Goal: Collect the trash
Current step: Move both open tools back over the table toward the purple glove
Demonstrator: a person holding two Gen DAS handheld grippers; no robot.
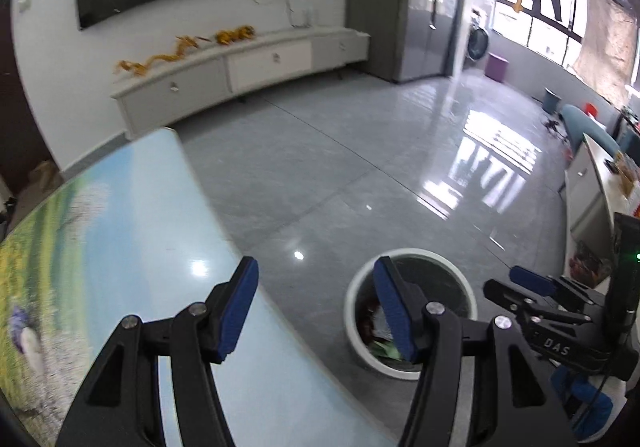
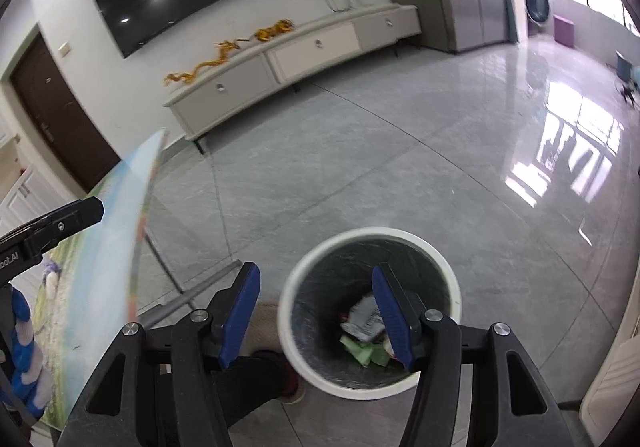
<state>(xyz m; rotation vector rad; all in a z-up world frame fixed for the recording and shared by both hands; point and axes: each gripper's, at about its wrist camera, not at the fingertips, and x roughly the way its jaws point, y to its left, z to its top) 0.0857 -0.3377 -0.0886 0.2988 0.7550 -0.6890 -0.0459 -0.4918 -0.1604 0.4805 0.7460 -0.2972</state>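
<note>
A white round trash bin (image 2: 450, 279) stands on the grey floor and holds trash (image 2: 362, 331): a grey wrapper, green scraps, some red. My right gripper (image 2: 314, 313) is open and empty above the bin's left rim. My left gripper (image 1: 316, 311) is open and empty over the edge of a table with a landscape print (image 1: 120, 247). The bin (image 1: 354, 303) lies just right of that table. The right gripper (image 1: 532, 287) shows at the right of the left wrist view. The left gripper (image 2: 52, 225) shows at the left edge of the right wrist view.
A long white TV cabinet (image 2: 304, 59) with yellow dragon ornaments (image 2: 208, 65) stands against the far wall under a dark TV. A dark door (image 2: 56, 115) is at the left. A person's foot (image 2: 280, 375) is beside the bin. White furniture (image 1: 592, 183) stands at the right.
</note>
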